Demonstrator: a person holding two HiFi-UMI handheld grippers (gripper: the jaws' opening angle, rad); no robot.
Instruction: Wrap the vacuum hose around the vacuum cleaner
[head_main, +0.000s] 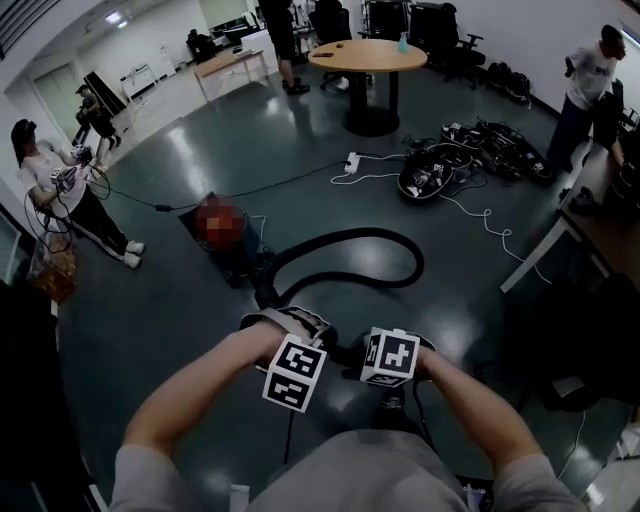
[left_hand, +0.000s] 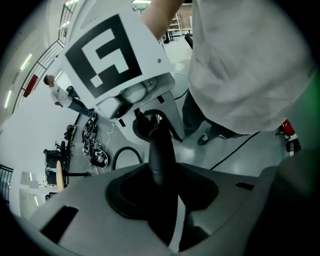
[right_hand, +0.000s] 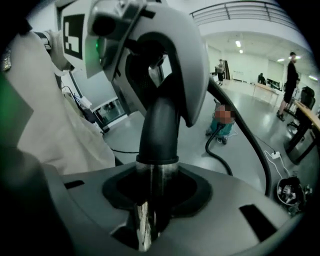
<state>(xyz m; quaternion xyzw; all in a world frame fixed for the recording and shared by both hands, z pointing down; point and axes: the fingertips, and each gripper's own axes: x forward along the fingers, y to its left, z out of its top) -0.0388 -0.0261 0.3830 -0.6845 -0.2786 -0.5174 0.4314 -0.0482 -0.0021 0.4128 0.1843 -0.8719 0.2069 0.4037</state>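
I'm seeing the vacuum cleaner (head_main: 238, 264) sitting on the floor (head_main: 300, 150) ahead and to the left, well apart from my hands. My left claw (left_hand: 162, 200) is clamping, roughly half closed, on the black handle end of the vacuum hose (head_main: 352, 234), and the dark plastic is filling the gap between the jaws. The rest of the hose is lying in one wide loop on the floor, running from the cleaner out to the right and curling back toward me. My right claw (right_hand: 150, 205) is gripping at a similar half-way opening on the metal tube (right_hand: 152, 175), just below its black cuff and right beside the left claw.

I'm judging the hose to be light, soft and springy. It is probably going to bend wherever I lead it, but it is likely to be wanting to uncoil once slack. The metal tube is looking stiff and smooth, so it may be slipping or twisting in the pads, and the black plastic is offering the better hold. I'm expecting the cleaner to shift under a hard pull, so I'm planning to work from the stiff end and feed the loop round the body gently.
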